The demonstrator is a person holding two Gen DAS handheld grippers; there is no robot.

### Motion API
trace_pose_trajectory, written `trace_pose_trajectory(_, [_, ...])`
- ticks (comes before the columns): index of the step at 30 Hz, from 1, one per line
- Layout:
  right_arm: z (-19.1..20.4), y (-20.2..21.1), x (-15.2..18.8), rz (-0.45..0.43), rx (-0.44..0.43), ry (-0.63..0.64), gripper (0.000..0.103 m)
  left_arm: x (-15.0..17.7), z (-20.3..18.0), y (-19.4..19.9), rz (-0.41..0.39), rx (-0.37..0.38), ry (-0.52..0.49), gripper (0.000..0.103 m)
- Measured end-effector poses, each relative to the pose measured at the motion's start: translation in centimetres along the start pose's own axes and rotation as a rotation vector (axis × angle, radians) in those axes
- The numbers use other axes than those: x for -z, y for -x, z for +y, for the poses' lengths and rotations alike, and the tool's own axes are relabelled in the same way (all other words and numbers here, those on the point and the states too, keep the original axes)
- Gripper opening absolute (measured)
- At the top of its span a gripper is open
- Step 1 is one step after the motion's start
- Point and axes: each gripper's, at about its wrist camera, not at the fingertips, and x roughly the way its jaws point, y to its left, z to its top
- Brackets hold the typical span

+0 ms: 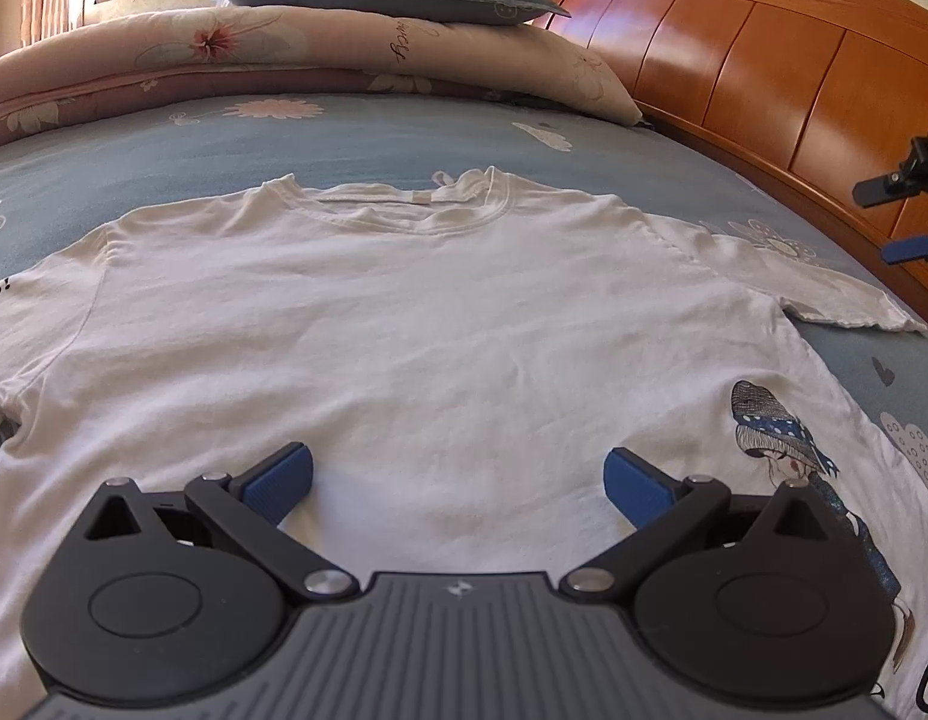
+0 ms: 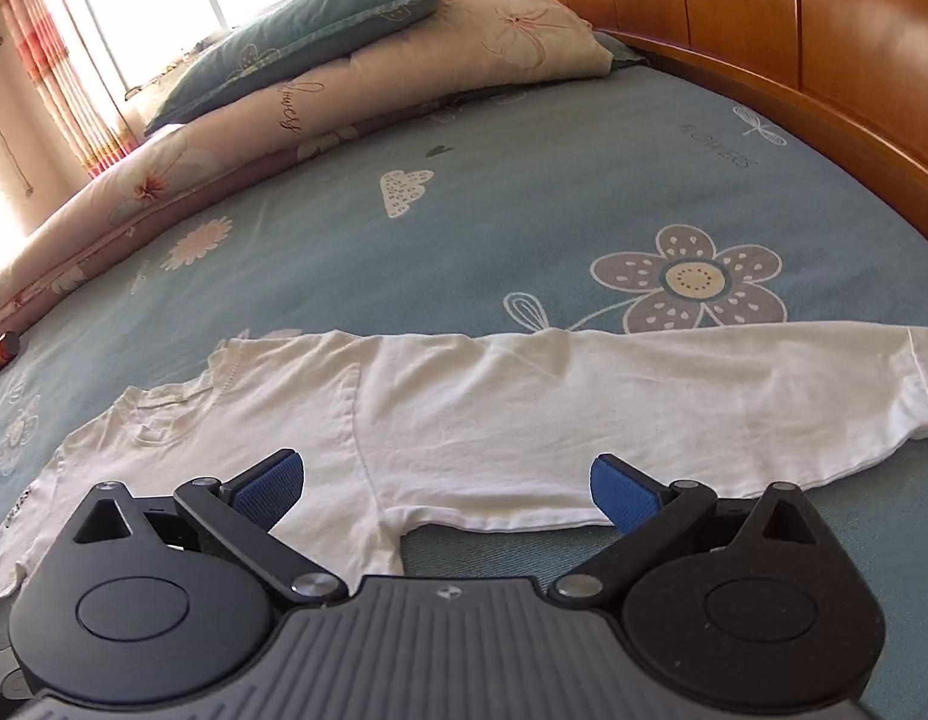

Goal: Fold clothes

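T-shirt (image 1: 416,324) lies flat, collar toward pillows; left gripper (image 1: 458,483) and right gripper (image 2: 443,489) gape empty.

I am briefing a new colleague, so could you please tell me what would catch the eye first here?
A white T-shirt lies spread flat on the blue flowered bedsheet, a printed cartoon girl near its right side. Both grippers, left and right, hover over it with jaws open. Folded quilts lie beyond.

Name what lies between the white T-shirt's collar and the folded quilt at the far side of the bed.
Only bare blue bedsheet with printed flowers separates the T-shirt collar from the folded quilt; the left wrist view shows it.
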Motion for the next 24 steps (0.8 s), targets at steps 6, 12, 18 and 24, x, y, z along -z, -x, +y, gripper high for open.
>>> trace_pose_trajectory(6, [6.5,3.4,0.1,0.001,-0.169,0.057,0.103,0.0,-0.4,0.3,0.022,-0.008,-0.023,0.102])
trace_pose_trajectory(12, [10.9,-1.6,4.5,0.086,-0.242,0.089,0.103,0.1,-0.1,1.1,0.045,0.013,-0.015,0.102])
trace_pose_trajectory(18, [11.4,-9.2,8.8,0.144,-0.241,-0.007,0.103,0.3,0.3,1.7,0.049,0.026,-0.016,0.102])
trace_pose_trajectory(24, [10.9,-9.2,10.9,0.167,-0.153,0.078,0.103,0.4,0.4,1.9,0.052,0.032,-0.034,0.102])
